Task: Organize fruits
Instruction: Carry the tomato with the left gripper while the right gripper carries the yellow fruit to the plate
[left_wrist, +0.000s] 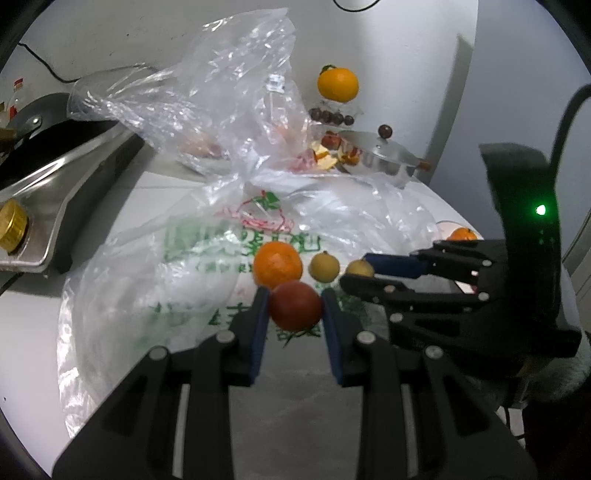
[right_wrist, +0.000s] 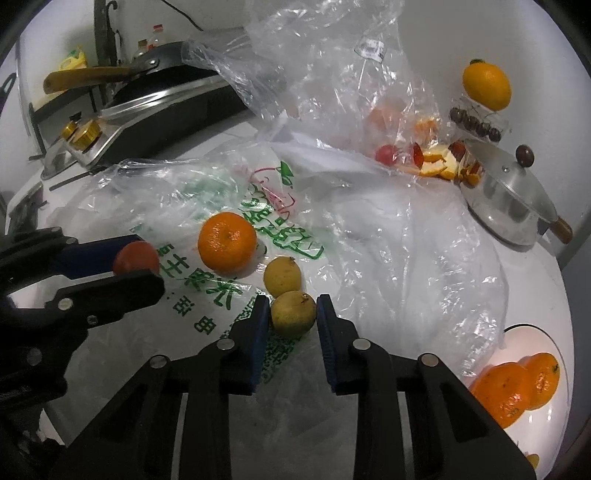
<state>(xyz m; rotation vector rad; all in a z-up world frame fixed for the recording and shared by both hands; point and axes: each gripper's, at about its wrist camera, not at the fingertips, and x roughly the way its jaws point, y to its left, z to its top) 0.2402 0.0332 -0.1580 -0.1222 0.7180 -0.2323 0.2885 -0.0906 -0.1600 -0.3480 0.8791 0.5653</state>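
Between the left gripper (left_wrist: 295, 308) pads sits a red round fruit (left_wrist: 295, 310), both blue pads touching its sides, jaws closed partway around it, fruit resting on the printed plastic bag (left_wrist: 184, 280). Right gripper (right_wrist: 291, 314) has a small yellow-green fruit (right_wrist: 294, 314) between its pads, pads at or almost at its sides; firm contact cannot be told. Second small yellow fruit (right_wrist: 282, 276) lies just behind, touching it. Orange mandarin (right_wrist: 226, 242) sits on the bag near both, just behind the red fruit in the left wrist view. White bowl (right_wrist: 532, 332) at far right edge holds two more mandarins (right_wrist: 517, 384). Crumpled clear bag (right_wrist: 332, 74) further back with peel scraps (right_wrist: 437, 162) beside it. Metal pot lid (right_wrist: 509, 199) with dark knob to the right; large orange (right_wrist: 487, 85) above dark cherries (right_wrist: 476, 123) behind it. Stove with black pan (right_wrist: 162, 88) at back left.
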